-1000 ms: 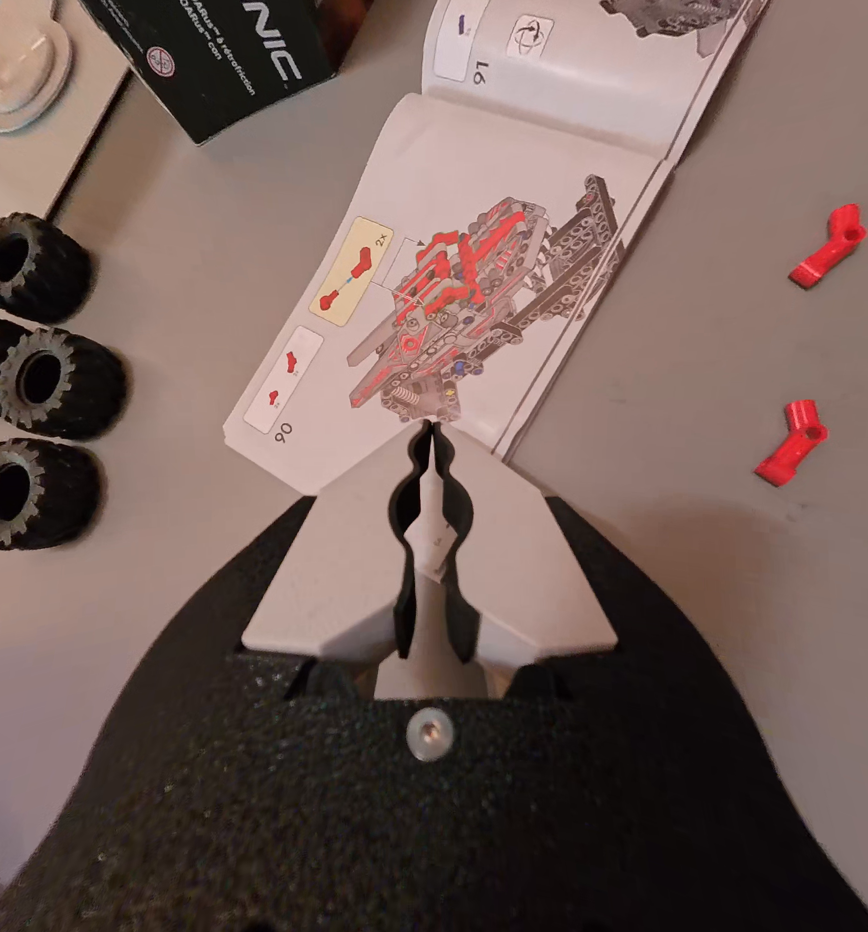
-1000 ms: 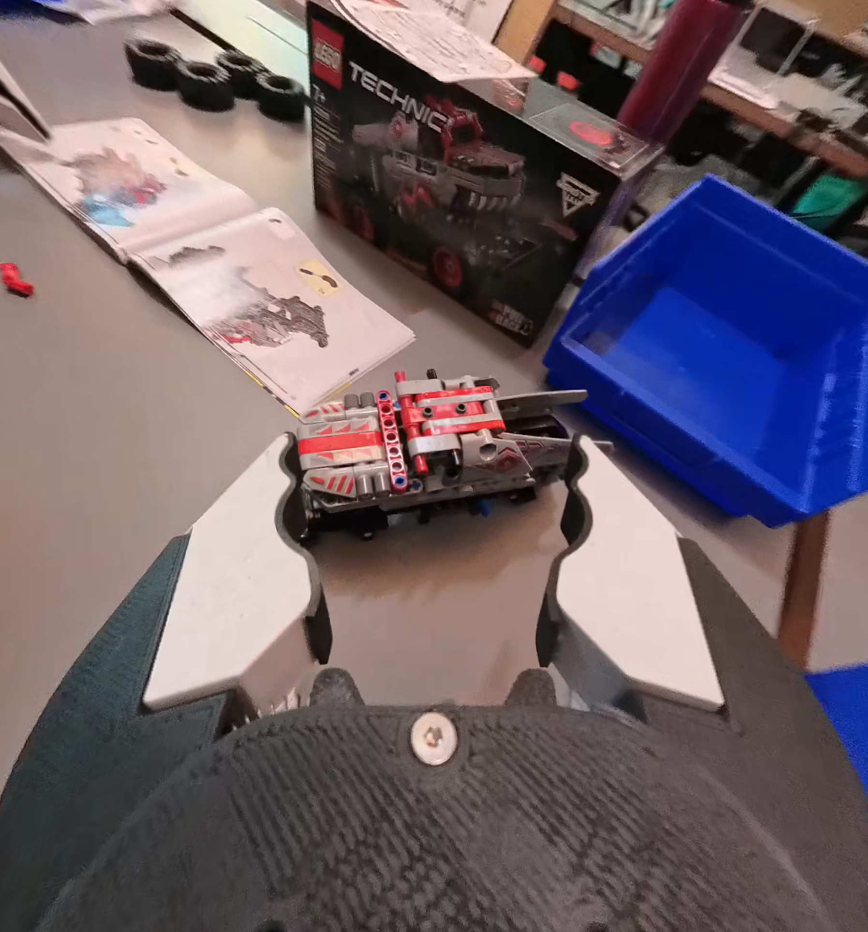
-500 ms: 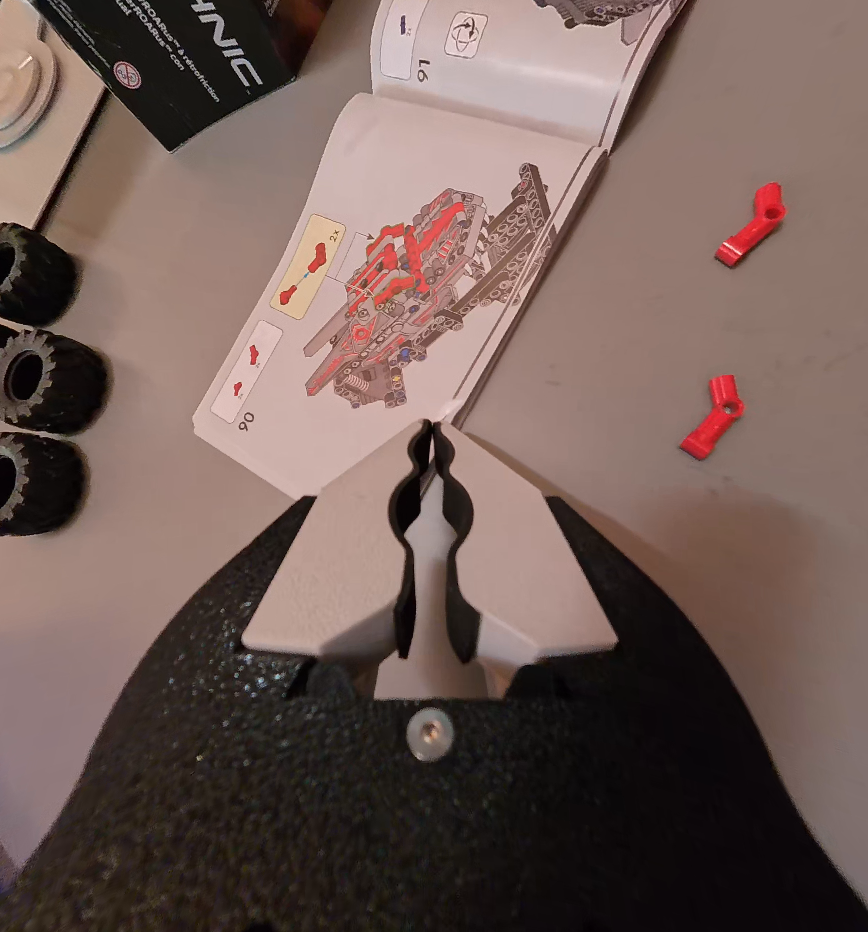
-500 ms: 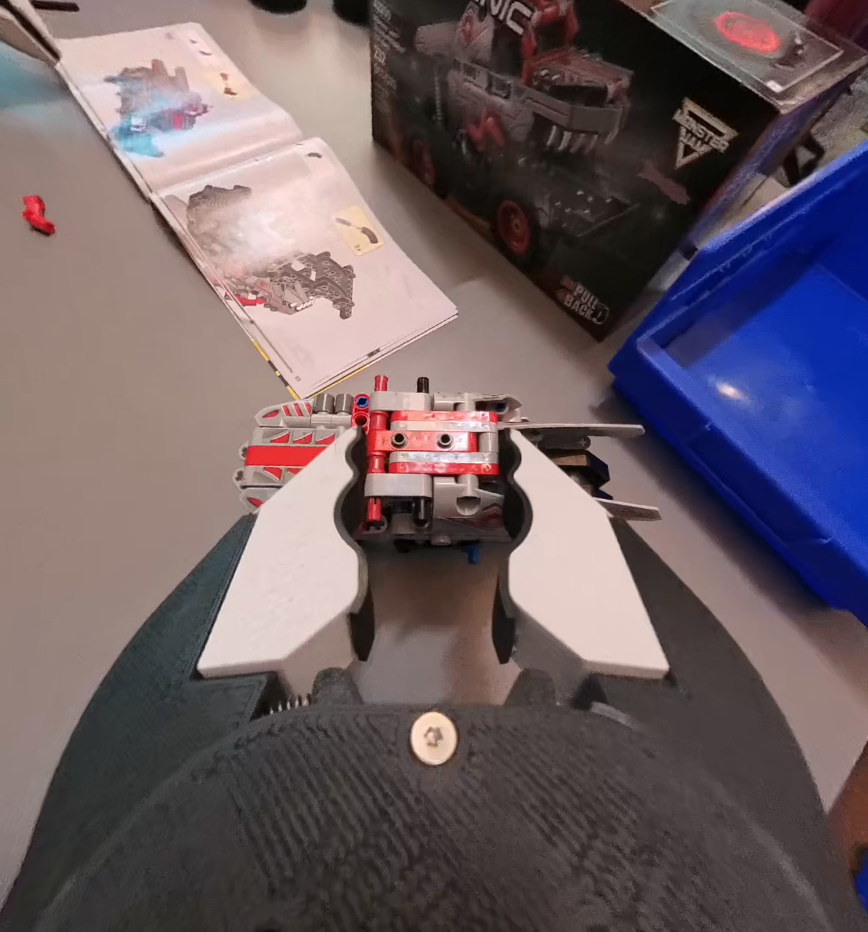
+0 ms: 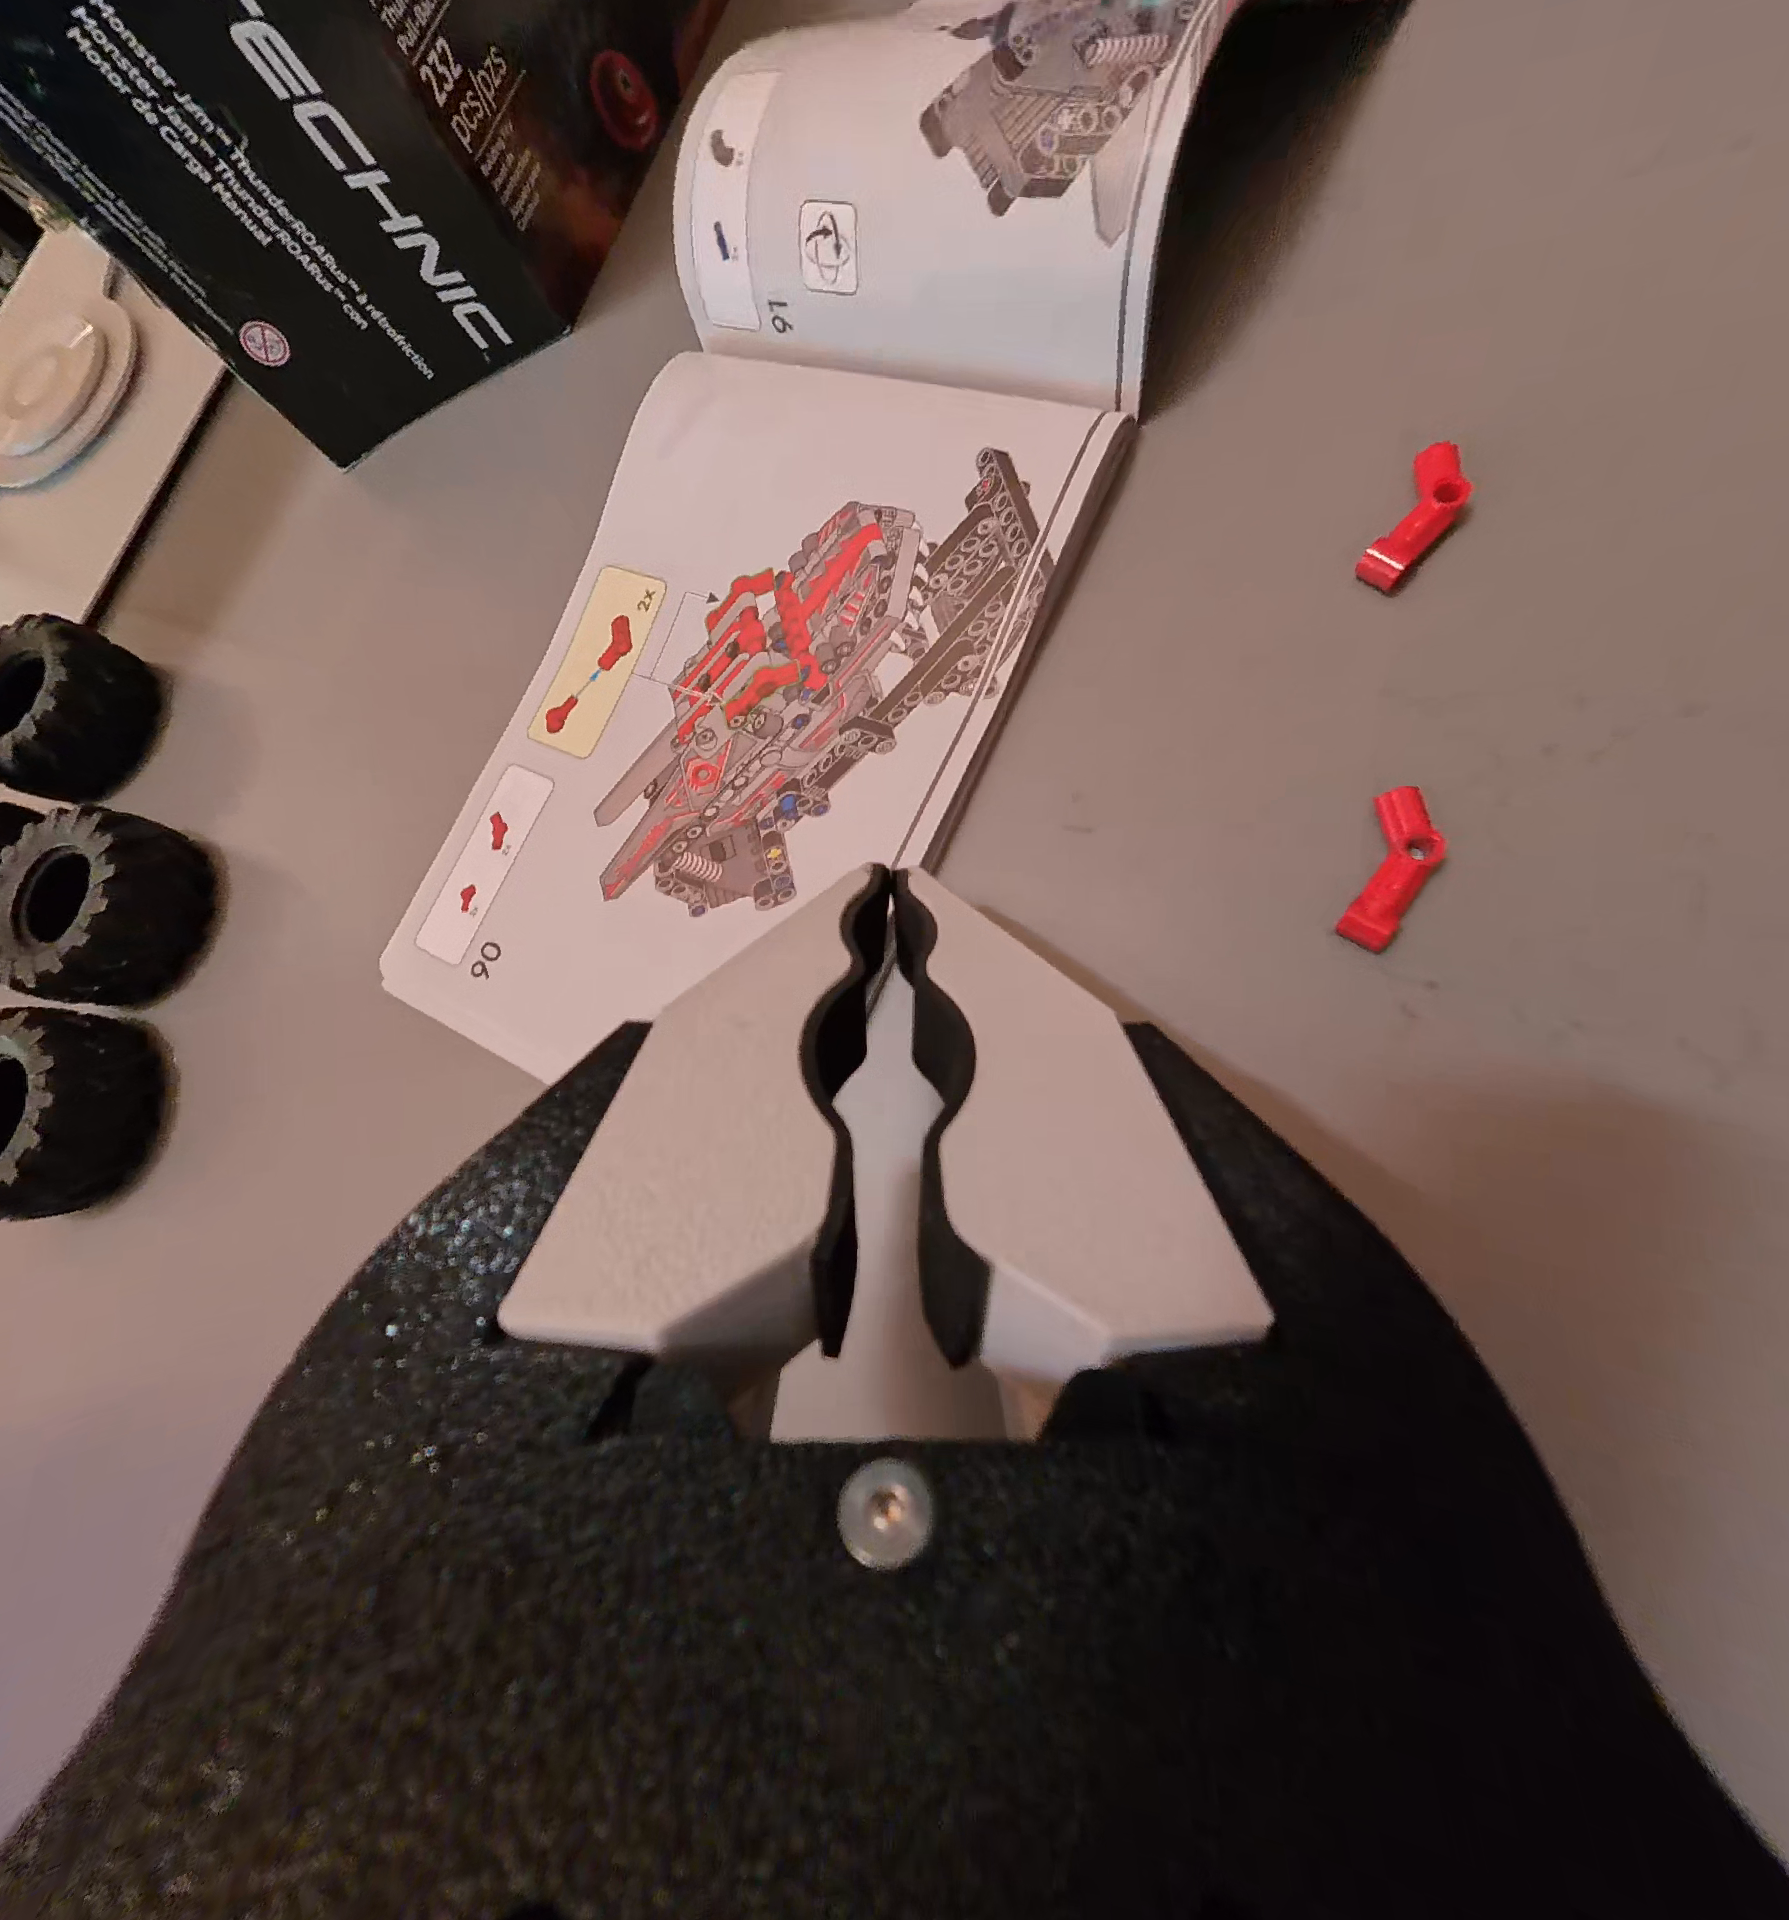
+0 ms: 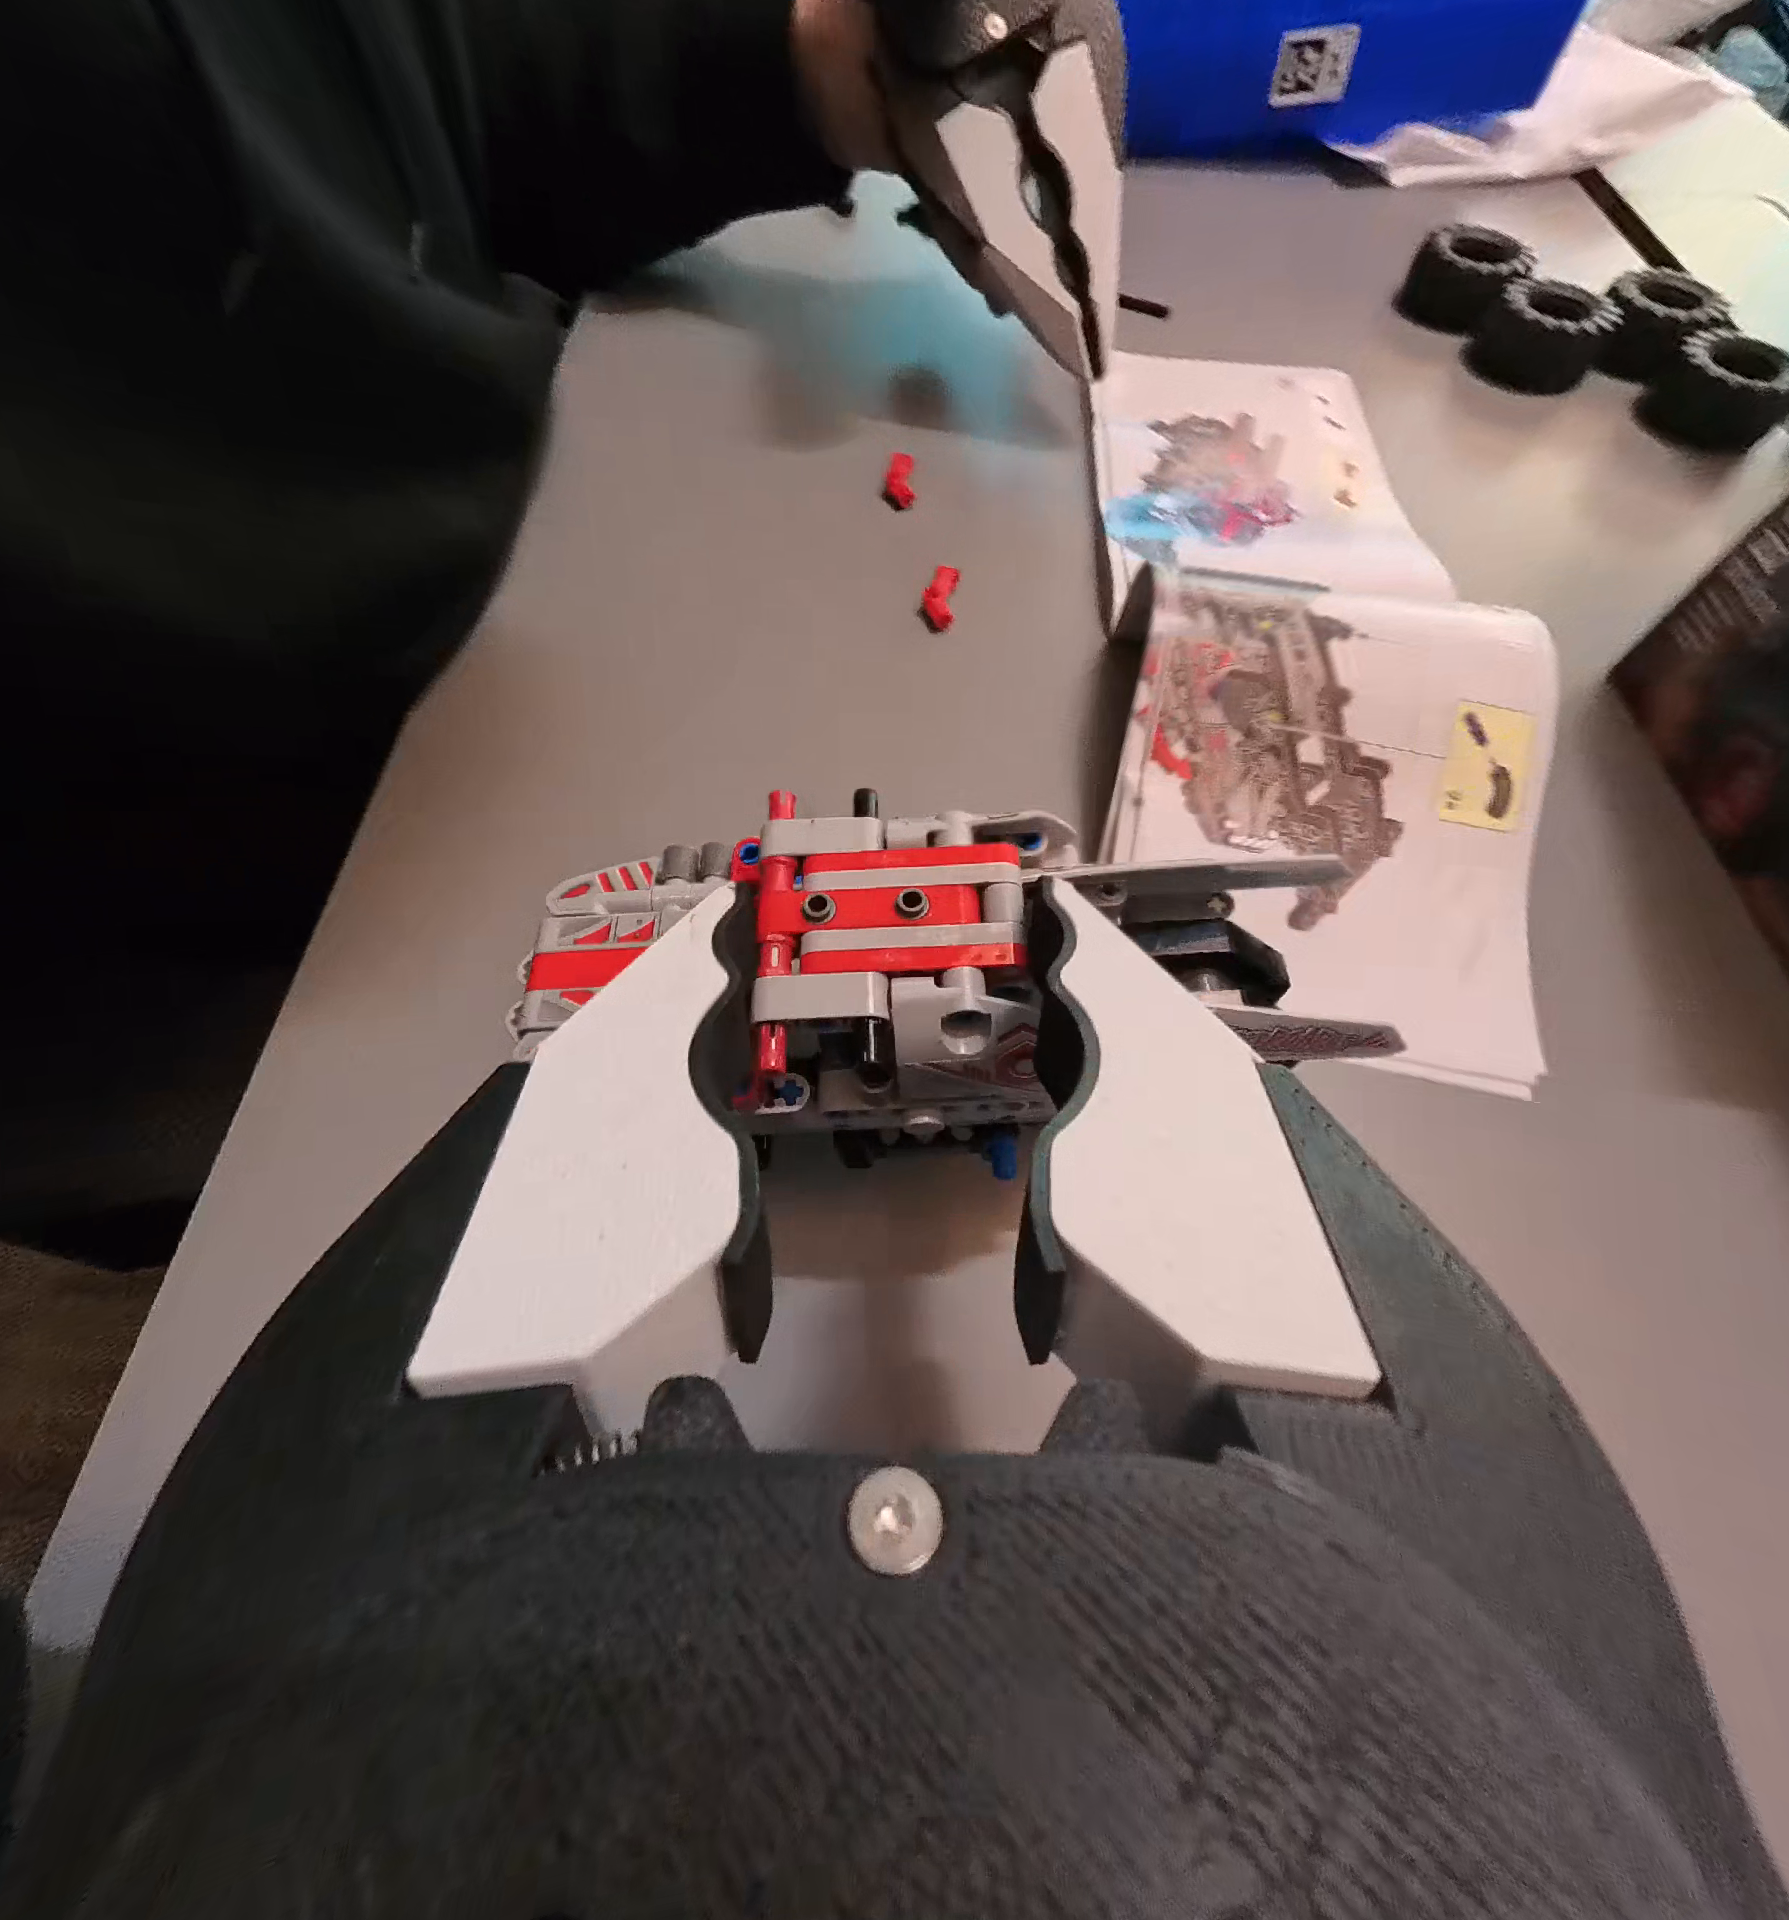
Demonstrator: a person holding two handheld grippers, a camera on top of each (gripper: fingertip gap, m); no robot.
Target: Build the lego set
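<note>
Grey worktop: right hand-held gripper clamps the red-and-grey truck chassis mid-frame; left hand-held gripper pinches the instruction booklet page, jaws closed.

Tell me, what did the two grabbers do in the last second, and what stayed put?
The right gripper moved in around the half-built truck and narrowed from wide open until its fingers sit against the truck's sides. The left gripper stayed shut and empty over the corner of the instruction booklet, drifting a little. The two red pieces and the black tires stayed on the table.
</note>
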